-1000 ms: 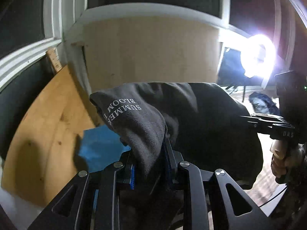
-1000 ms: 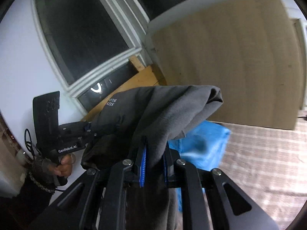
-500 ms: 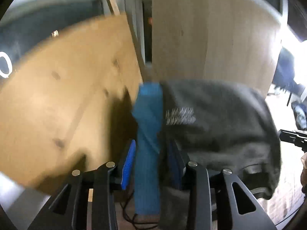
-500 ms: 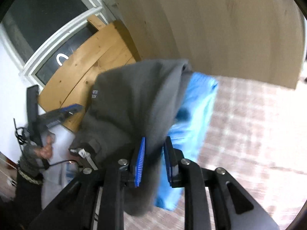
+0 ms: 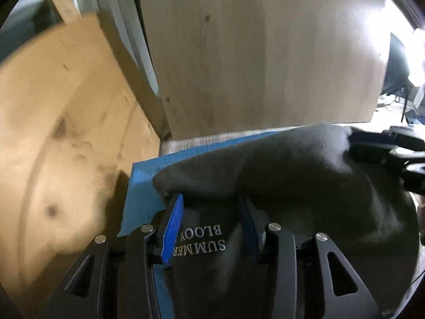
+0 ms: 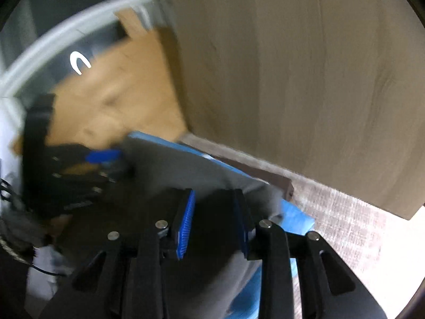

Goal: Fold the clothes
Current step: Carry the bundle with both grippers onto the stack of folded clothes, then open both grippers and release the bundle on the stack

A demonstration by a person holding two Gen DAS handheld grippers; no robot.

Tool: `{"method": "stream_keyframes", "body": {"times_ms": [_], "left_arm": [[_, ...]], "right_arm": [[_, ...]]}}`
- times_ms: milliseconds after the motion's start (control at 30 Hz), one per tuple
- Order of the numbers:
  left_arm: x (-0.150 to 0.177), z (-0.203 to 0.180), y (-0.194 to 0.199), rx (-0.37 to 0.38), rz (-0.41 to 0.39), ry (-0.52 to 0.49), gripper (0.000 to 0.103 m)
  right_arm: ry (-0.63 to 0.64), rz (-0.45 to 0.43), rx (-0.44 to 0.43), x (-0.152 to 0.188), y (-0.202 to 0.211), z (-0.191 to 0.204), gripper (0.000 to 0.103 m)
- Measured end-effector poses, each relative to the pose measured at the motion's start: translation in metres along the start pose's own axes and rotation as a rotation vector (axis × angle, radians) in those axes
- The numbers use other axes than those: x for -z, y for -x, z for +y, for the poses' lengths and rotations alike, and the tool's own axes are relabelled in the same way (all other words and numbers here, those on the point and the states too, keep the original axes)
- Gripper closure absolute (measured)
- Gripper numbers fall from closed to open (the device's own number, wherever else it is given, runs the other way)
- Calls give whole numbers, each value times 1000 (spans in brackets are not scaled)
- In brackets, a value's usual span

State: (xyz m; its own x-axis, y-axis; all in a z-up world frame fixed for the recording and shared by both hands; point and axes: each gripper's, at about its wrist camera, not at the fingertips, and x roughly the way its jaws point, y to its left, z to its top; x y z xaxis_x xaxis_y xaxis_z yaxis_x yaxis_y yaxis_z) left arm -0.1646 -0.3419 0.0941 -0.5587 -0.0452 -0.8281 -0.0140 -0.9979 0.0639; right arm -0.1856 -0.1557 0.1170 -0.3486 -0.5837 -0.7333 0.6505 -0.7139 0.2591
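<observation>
- Background: pale wooden panel standing upright, an orange-brown pine board leaning beside it, and a dark window with a white frame behind; the floor shows as woven matting.
- Change: one second earlier the grey garment hung in the air, pinched between both grippers; it now lies spread on the blue cloth, which rests on the floor at the foot of the panel.
- Left gripper: its jaws have just been opening. The fabric printed "SUMMER BLOOM" lies between them, and the blue pads stand clear of it, so the grip reads as released.
- Right gripper: its jaws have likewise just been opening, with grey fabric between them. Blur hides whether the pads still touch the cloth; it appears let go.
- Meaning for the task: judged from this, the garment has been laid down on its folding surface, and the laying-down step is ending. A next fold would need fresh grasps at an edge.
- Count: two grippers, one grey garment, one blue cloth, one pale panel, one pine board. Each gripper also shows in the other's view, at the far end of the garment.
</observation>
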Motion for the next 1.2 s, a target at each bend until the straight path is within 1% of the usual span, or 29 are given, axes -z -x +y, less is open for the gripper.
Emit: {"method": "stream_keyframes", "body": {"times_ms": [67, 167, 233, 267, 300, 333, 367, 433, 500, 533, 567, 600, 700, 767, 800, 900, 967, 1000, 1067, 1133, 1200], "left_arm": [[-2, 7, -8, 10, -1, -5, 61], [1, 8, -1, 19, -5, 0, 61], [7, 10, 14, -12, -9, 9, 62], [11, 10, 25, -27, -17, 15, 64], [16, 10, 38, -23, -40, 24, 64], [23, 9, 52, -18, -63, 32, 63], [33, 7, 66, -8, -86, 41, 62], [55, 0, 91, 20, -117, 45, 55], [77, -10, 103, 69, -112, 38, 54], [88, -15, 107, 93, -100, 37, 54], [99, -20, 107, 111, -82, 37, 54], [108, -24, 107, 112, -70, 29, 54], [134, -31, 104, 78, -16, 9, 54], [149, -29, 110, 95, 2, 27, 54], [152, -27, 115, 105, 7, 40, 54], [164, -25, 127, 130, 11, 76, 53], [175, -29, 142, 136, 5, 92, 50], [180, -32, 148, 138, 2, 101, 48], [187, -38, 158, 131, -4, 118, 44], [192, -47, 165, 118, -17, 131, 36], [198, -58, 173, 116, -21, 154, 32]], "right_arm": [[-43, 4, -21, 2, -12, -13, 75], [-29, 1, -28, -2, -10, -9, 75], [-4, -2, 1, -6, 0, -6, 75], [1, -12, 31, -7, 8, -5, 74], [-3, -28, 49, -7, 18, -5, 74], [-10, -49, 34, -4, 32, -3, 74], [-11, -63, 9, 2, 45, 1, 74], [-8, -82, -41, 14, 67, 11, 74], [15, -85, -72, 35, 82, 29, 70], [29, -75, -75, 45, 84, 38, 65], [46, -60, -76, 57, 85, 48, 63], [62, -42, -64, 70, 84, 56, 63], [98, 25, -12, 107, 81, 72, 63], [102, 80, 12, 131, 85, 77, 58], [102, 100, 15, 143, 90, 77, 57], [58, 157, 6, 176, 114, 71, 54], [18, 170, 33, 195, 132, 65, 54], [-1, 171, 63, 203, 142, 63, 54], [-37, 182, 136, 215, 159, 57, 49], [-53, 174, 192, 221, 174, 55, 49], [-64, 157, 234, 225, 189, 53, 48]]}}
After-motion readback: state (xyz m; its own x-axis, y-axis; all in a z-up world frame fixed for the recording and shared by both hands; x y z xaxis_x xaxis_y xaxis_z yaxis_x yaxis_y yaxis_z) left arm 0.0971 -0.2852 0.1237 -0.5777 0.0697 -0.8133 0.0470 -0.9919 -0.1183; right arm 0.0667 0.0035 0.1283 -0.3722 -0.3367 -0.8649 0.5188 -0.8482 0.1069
